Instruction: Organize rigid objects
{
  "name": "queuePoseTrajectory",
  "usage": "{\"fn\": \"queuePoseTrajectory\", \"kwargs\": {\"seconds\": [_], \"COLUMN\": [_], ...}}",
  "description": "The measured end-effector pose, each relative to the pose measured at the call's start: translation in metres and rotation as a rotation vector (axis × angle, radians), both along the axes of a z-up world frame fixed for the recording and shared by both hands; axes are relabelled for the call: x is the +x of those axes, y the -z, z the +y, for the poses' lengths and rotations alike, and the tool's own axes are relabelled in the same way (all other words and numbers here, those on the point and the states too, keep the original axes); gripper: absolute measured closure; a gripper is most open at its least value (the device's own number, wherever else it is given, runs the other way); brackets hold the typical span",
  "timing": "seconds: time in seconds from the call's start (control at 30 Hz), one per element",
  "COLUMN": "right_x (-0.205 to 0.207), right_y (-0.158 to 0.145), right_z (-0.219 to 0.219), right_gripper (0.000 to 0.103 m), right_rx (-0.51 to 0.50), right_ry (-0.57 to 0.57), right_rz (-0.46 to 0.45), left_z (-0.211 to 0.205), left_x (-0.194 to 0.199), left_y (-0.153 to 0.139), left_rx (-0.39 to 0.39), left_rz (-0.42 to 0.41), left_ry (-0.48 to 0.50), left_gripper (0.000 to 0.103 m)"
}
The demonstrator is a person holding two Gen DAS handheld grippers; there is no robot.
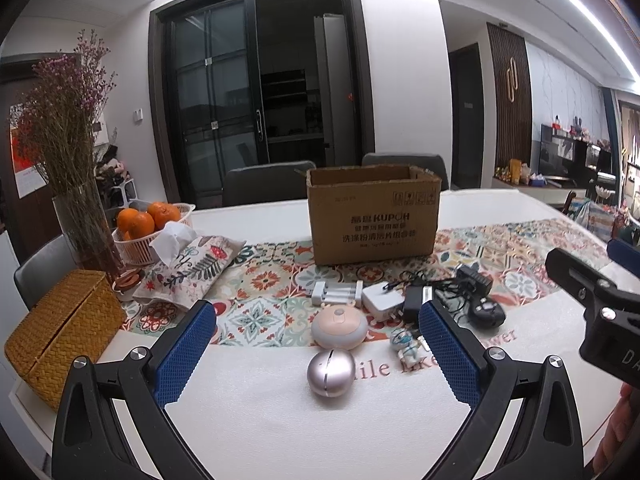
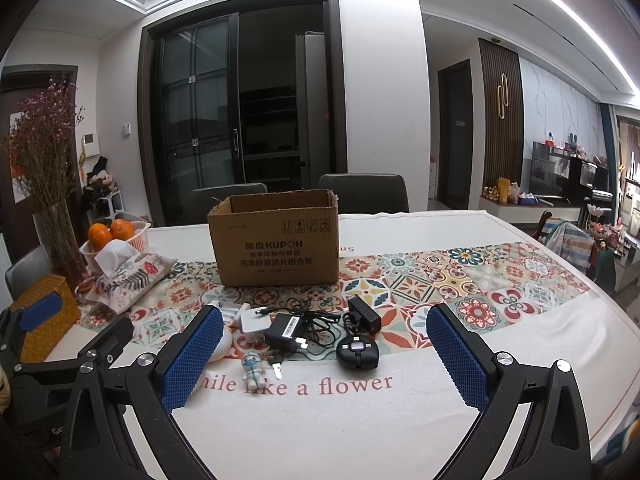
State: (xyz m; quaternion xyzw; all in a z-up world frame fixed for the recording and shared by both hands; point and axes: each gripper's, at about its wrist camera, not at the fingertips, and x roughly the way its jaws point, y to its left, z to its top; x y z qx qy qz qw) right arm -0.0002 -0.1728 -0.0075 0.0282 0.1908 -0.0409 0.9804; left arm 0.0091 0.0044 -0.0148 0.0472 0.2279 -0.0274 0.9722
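An open cardboard box (image 1: 374, 216) stands on the patterned runner; it also shows in the right wrist view (image 2: 276, 246). In front of it lie a silver egg-shaped gadget (image 1: 331, 372), a pink and grey round gadget (image 1: 339, 327), a white battery charger (image 1: 337, 293), a white adapter (image 1: 382, 300), a black adapter with cable (image 2: 286, 330), a black power brick (image 2: 364, 314), a round black cable reel (image 2: 357, 352) and a small white figurine with a key (image 2: 253, 372). My left gripper (image 1: 318, 354) is open above the egg gadget. My right gripper (image 2: 324, 354) is open above the figurine and reel.
At the left stand a vase of dried flowers (image 1: 80, 216), a basket of oranges (image 1: 148, 228), a fabric tissue pouch (image 1: 188, 268) and a woven box (image 1: 60, 328). Two chairs (image 1: 264, 186) stand behind the table. The right gripper's body (image 1: 600, 312) shows at the right edge.
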Motion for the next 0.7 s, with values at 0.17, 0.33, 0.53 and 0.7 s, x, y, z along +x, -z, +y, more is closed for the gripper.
{"fn": "queuePoseTrajectory", "kwargs": {"seconds": [0.17,0.33,0.53,0.7], "right_x": [0.011,0.03,0.055,0.071], "right_y": [0.012,0.029,0.049,0.063], "right_z": [0.009,0.017,0.027,0.039], "right_gripper": [0.0,0.0,0.002,0.008], "right_rx": [-0.03,-0.042,0.001,-0.014], "right_ry": [-0.023,-0.084,-0.177,-0.227], "right_rz": [0.026,0.09,0.156,0.2], "left_z": [0.003,0.006,0.012,0.015], "left_x": [0.012,0.023,0.036,0.049], "left_y": [0.02,0.041,0.06,0.073], "left_rx": [0.043,0.062,0.052,0.044], "left_rz": [0.069,0.137,0.177,0.226], "left_ry": [0.024,0.051,0.086,0.108], "left_gripper": [0.0,0.0,0.0,0.005]}}
